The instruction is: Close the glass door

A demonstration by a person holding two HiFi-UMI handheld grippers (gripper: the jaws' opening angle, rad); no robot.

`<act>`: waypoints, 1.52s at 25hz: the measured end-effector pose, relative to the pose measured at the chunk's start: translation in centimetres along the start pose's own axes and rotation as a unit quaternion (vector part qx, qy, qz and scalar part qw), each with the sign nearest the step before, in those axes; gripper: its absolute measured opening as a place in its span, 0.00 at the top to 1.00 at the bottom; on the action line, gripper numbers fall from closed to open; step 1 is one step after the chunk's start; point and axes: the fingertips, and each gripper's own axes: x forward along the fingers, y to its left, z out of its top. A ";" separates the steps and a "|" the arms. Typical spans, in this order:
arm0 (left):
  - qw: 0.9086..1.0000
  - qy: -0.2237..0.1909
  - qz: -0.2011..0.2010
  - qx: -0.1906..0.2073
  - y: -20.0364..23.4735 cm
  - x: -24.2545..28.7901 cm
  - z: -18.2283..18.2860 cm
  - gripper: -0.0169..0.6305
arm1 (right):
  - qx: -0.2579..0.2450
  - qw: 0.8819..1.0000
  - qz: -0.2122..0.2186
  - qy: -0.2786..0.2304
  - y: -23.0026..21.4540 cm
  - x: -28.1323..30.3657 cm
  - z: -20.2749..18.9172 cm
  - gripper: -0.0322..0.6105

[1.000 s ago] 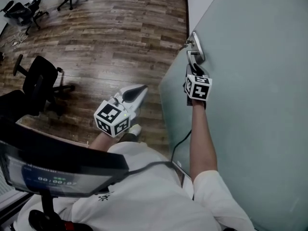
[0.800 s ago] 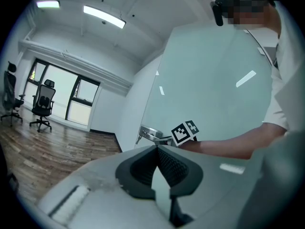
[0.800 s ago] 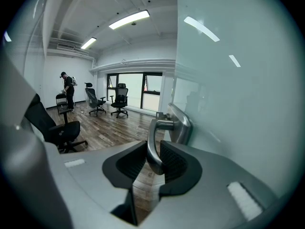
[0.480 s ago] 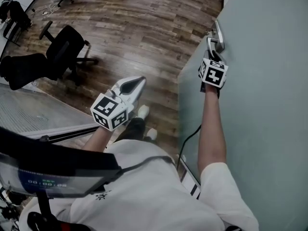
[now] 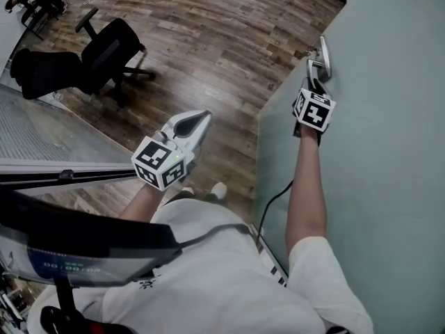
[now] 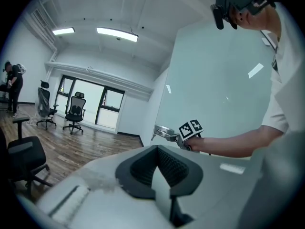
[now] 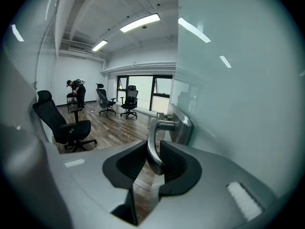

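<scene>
The frosted glass door (image 5: 375,152) fills the right of the head view, its free edge towards the wooden floor. The metal lever handle (image 5: 320,62) sits near that edge. My right gripper (image 5: 314,78) reaches up to it and is shut on the lever. In the right gripper view the lever handle (image 7: 153,140) hangs between the dark pads of the right gripper (image 7: 153,152). My left gripper (image 5: 199,121) hovers over the floor, left of the door and apart from it. The left gripper (image 6: 157,149) is shut on nothing, and the door handle (image 6: 164,132) shows beyond it.
Black office chairs (image 5: 104,51) stand on the wooden floor (image 5: 222,33) at upper left. A frosted panel (image 5: 42,127) with a metal rail (image 5: 69,175) lies at the left, close to my left arm. Another person (image 7: 76,92) stands far back by more chairs (image 7: 128,104).
The door's edge and the handle with my right gripper on it have shifted right and up in view. The frosted panel and its rail have come into view at left.
</scene>
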 end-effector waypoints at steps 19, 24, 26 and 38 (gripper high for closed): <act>0.999 -0.031 0.029 0.006 2.8 -11.5 0.9 0.97 | -0.033 0.998 0.052 -0.008 9.6 -2.0 0.3 0.81; 0.998 -0.035 0.044 0.000 3.8 -14.8 0.4 0.97 | -0.043 0.997 0.065 -0.005 12.5 -2.9 0.1 0.81; 0.998 -0.035 0.048 -0.001 4.2 -16.0 0.2 0.97 | -0.047 0.996 0.074 -0.007 13.7 -3.2 0.1 0.81; 0.997 -0.043 0.067 -0.003 5.0 -22.1 -0.5 0.97 | -0.069 0.990 0.119 -0.012 20.6 -5.6 -0.1 0.80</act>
